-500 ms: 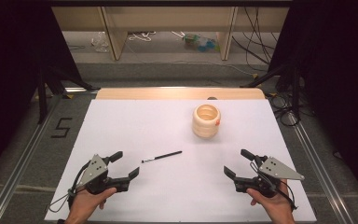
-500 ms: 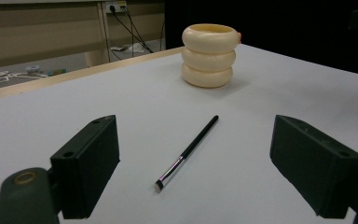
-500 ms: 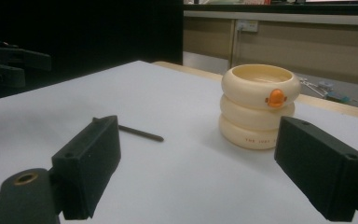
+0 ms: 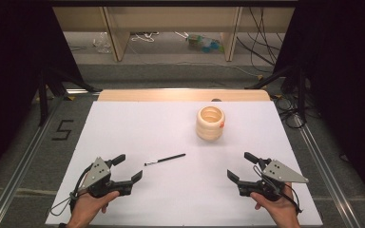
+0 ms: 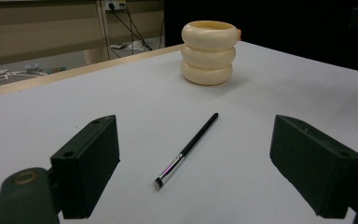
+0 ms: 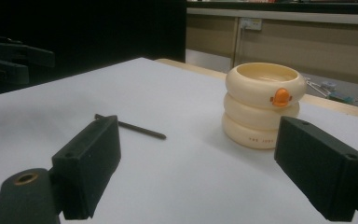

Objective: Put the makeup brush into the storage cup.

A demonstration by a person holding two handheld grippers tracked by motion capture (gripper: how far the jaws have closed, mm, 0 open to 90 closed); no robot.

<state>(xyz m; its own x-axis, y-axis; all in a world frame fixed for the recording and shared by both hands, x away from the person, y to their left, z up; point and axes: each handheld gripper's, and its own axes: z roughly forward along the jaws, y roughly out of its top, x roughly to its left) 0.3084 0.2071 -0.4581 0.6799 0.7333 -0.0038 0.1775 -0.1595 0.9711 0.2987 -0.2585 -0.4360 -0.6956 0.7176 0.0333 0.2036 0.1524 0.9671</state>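
At the near left of the white worktop point(image 4: 138, 118), the left tongs point(image 4: 127, 168) stand wide apart, empty. Just ahead of them the thin black brush point(image 4: 165, 159) lies flat, bristles toward them. Farther back and right stands the cream ringed holder point(image 4: 210, 123), upright. At the near right, the right tongs point(image 4: 242, 166) gape apart, holding nothing.

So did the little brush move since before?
No. The brush lies in the same spot on the white table, the same way off from the cream cup, with its tip toward the cup.
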